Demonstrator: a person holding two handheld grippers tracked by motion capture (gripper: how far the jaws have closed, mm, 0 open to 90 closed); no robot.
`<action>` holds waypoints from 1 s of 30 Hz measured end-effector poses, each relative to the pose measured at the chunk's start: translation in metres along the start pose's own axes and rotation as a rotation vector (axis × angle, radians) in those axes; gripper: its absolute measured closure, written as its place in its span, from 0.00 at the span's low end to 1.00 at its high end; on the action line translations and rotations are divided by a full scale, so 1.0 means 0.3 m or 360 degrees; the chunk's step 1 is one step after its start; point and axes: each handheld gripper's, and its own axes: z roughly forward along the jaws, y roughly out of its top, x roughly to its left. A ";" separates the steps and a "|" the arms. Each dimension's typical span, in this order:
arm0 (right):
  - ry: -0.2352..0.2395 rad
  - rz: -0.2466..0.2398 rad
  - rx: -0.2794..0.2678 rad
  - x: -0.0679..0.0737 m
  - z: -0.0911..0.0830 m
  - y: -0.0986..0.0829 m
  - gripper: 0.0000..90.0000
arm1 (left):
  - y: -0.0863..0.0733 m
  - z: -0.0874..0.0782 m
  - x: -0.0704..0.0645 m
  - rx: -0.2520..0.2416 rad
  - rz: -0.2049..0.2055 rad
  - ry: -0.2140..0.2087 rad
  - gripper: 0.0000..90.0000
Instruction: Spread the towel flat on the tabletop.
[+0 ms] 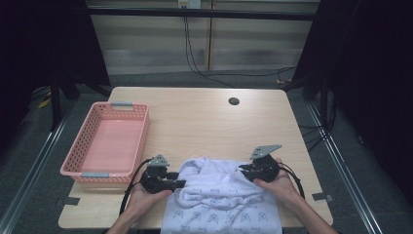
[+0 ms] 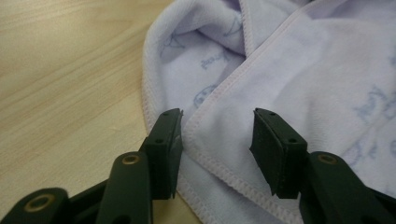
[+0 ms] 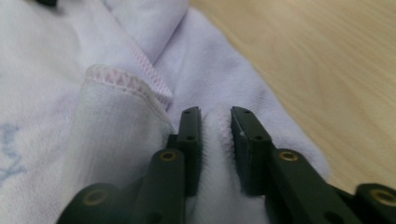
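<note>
A pale lavender towel [image 1: 219, 197] with faint printed marks lies bunched at the table's front edge and hangs over it. My left gripper [image 1: 181, 184] is at the towel's left side. In the left gripper view its jaws [image 2: 217, 119] stand open, astride a stitched hem of the towel [image 2: 303, 70], with cloth lying between them. My right gripper [image 1: 242, 169] is at the towel's right side. In the right gripper view it [image 3: 215, 112] is shut on a raised fold of the towel [image 3: 46, 70], which is pinched between the two fingers.
A pink plastic basket [image 1: 79, 142] with nothing in it stands at the left of the wooden table [image 1: 204, 122]. A round cable hole [image 1: 234, 101] sits near the table's far edge. Dark curtains and cables lie beyond the table.
</note>
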 end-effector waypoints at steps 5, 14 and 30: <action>-0.0066 0.0113 -0.0218 -0.034 -0.095 -0.004 0.92 | -0.001 0.002 -0.017 0.0022 0.0096 0.0084 0.68; -0.0118 0.0324 -0.0454 -0.120 -0.254 -0.060 0.94 | -0.002 -0.001 -0.010 0.0034 0.0090 0.0090 0.89; -0.0085 0.0374 -0.0528 -0.131 -0.292 -0.073 0.93 | 0.049 -0.081 0.010 -0.0181 -0.0008 -0.0015 0.95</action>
